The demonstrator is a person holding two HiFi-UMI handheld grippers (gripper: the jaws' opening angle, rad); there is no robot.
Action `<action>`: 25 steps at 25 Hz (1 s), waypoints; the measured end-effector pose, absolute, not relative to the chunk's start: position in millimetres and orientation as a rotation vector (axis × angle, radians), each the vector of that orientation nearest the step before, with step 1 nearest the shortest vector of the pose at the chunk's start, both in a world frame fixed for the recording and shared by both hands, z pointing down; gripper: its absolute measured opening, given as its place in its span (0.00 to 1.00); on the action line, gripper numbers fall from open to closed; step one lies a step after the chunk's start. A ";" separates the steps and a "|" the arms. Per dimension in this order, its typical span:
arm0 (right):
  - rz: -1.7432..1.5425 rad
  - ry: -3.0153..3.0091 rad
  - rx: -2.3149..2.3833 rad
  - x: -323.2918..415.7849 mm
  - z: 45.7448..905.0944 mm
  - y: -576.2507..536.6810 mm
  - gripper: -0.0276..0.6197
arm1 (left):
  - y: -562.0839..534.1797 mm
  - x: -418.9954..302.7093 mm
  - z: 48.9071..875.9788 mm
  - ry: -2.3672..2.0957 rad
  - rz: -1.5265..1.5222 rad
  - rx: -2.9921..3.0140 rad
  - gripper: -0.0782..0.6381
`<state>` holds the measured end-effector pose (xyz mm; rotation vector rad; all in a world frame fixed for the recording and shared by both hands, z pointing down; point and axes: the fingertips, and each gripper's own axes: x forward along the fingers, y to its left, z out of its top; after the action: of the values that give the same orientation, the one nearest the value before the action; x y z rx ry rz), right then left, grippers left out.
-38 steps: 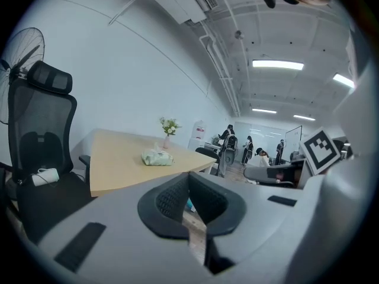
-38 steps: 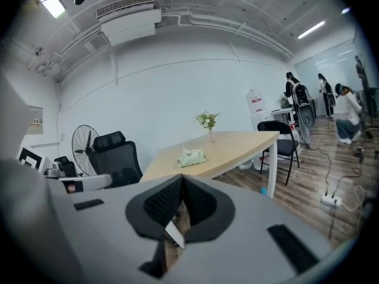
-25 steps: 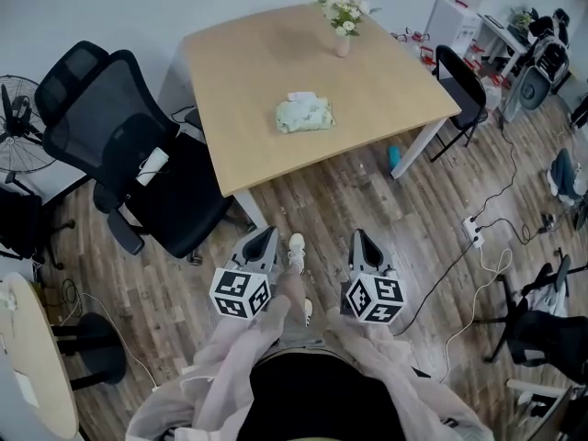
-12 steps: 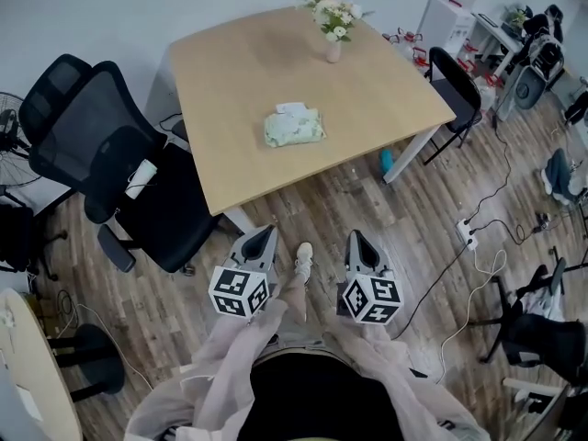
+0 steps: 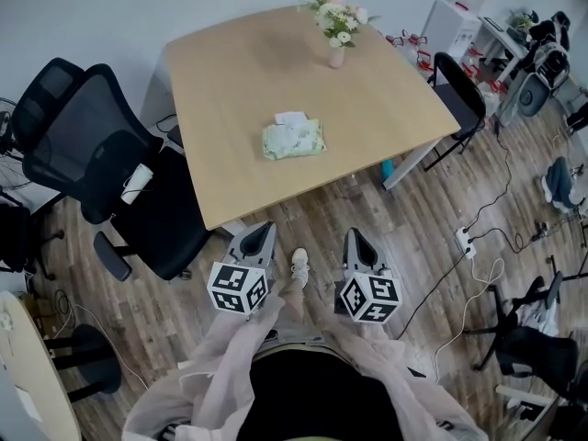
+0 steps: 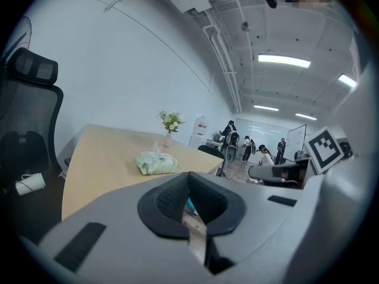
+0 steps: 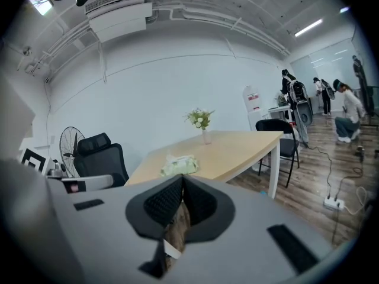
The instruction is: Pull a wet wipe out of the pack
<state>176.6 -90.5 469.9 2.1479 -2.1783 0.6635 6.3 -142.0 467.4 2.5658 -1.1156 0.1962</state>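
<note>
A pale green pack of wet wipes (image 5: 293, 140) lies near the middle of the wooden table (image 5: 230, 81), a white wipe poking from its top. It also shows in the left gripper view as the pack (image 6: 157, 163) and in the right gripper view as the pack (image 7: 180, 165). My left gripper (image 5: 260, 231) and right gripper (image 5: 354, 237) hang side by side over the floor, short of the table's near edge and well away from the pack. Both are shut with nothing between the jaws.
A vase of flowers (image 5: 335, 28) stands at the table's far side. Black office chairs (image 5: 101, 154) sit left of the table, another black chair (image 5: 457, 85) at its right. Cables and a power strip (image 5: 462, 240) lie on the wood floor to the right. People stand far off (image 6: 249, 147).
The table and pack have come nearer and shifted left in the head view as I walked toward them. Both grippers stay shut and level in front of me.
</note>
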 end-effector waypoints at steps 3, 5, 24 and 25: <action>0.671 -2.190 2.119 176.8 469.9 -107.8 0.06 | -157.3 10.1 466.3 -1.124 0.201 2.561 0.12; 0.668 -2.199 2.100 177.0 469.2 -119.7 0.06 | -167.2 11.8 465.6 -1.134 0.200 2.554 0.12; 0.700 -2.233 1.921 164.3 486.1 -239.9 0.06 | -262.2 5.6 481.7 -1.232 0.193 2.422 0.12; 0.695 -2.231 1.903 161.9 487.9 -246.2 0.06 | -267.2 4.5 482.8 -1.239 0.190 2.413 0.12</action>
<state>161.9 -246.2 487.9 1.9027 -2.2314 0.6949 4.5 -267.2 482.8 2.4125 -1.2390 0.1901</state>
